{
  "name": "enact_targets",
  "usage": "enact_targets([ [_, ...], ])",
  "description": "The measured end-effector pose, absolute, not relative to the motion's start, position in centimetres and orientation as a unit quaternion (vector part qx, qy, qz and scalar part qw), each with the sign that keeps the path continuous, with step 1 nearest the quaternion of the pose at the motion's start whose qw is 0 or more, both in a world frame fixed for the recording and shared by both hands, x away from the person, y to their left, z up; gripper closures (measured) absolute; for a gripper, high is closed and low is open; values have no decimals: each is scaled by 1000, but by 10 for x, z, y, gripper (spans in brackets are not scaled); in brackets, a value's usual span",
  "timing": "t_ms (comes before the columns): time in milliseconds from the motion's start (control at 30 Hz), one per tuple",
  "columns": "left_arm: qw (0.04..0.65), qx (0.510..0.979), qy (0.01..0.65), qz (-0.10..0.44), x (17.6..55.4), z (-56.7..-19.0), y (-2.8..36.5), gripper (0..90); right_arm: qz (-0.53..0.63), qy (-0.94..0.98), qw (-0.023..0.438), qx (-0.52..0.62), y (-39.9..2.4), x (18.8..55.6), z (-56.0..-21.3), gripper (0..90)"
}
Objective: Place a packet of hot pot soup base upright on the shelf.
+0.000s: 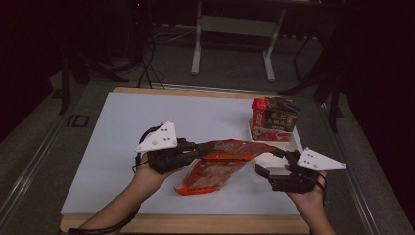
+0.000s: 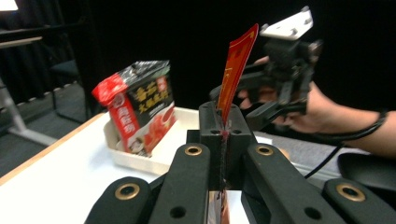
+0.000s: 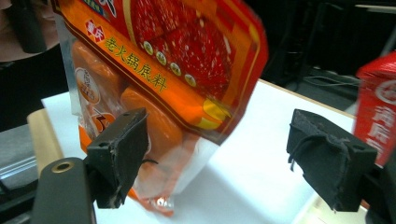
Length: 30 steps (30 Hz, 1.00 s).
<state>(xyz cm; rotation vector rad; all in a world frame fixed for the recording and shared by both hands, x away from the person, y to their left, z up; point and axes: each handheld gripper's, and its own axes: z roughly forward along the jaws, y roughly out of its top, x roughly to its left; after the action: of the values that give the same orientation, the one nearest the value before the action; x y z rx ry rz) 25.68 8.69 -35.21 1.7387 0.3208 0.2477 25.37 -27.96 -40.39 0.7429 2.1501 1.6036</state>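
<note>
Above the white table (image 1: 122,147), left gripper (image 1: 193,148) pinches the orange pouch (image 1: 220,164) by its flat top seal, bottom sagging onto the table. Right gripper (image 1: 271,164) stands open beside it. Pouch looks soft, lumpy, slick; best gripped at the stiff seal.

pouch (image 1: 220,164) between left claw (image 1: 198,148) and right claw (image 1: 268,161) | tray (image 1: 293,142) behind right claw | packets (image 1: 274,119) in tray
</note>
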Motion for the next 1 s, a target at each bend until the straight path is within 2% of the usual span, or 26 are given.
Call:
enact_targets([
  [167,659,736,128,83,254,-347,89,900,575,759,176,251,-275,256,-401,205],
  [300,667,729,131,79,252,-345,88,900,588,759,165,224,-267,258,-395,301],
  [500,665,730,141,69,255,-352,89,900,606,761,135,186,-264,256,-388,649],
  [533,665,730,141,69,255,-352,89,900,606,761,135,186,-264,256,-388,649],
  [567,666,728,147,65,257,-354,91,900,604,767,126,179,-264,257,-387,712],
  [600,667,728,150,60,258,-355,92,900,600,773,120,169,-262,256,-386,844],
  [633,664,729,154,60,260,-356,94,900,598,778,105,164,-261,256,-385,894],
  [733,667,725,166,50,267,-361,101,900,587,786,100,164,-255,254,-382,900],
  [933,672,718,171,65,268,-364,108,898,573,798,117,148,-247,252,-369,900],
  [1000,673,717,166,70,267,-361,112,895,574,798,110,147,-246,254,-362,900],
])
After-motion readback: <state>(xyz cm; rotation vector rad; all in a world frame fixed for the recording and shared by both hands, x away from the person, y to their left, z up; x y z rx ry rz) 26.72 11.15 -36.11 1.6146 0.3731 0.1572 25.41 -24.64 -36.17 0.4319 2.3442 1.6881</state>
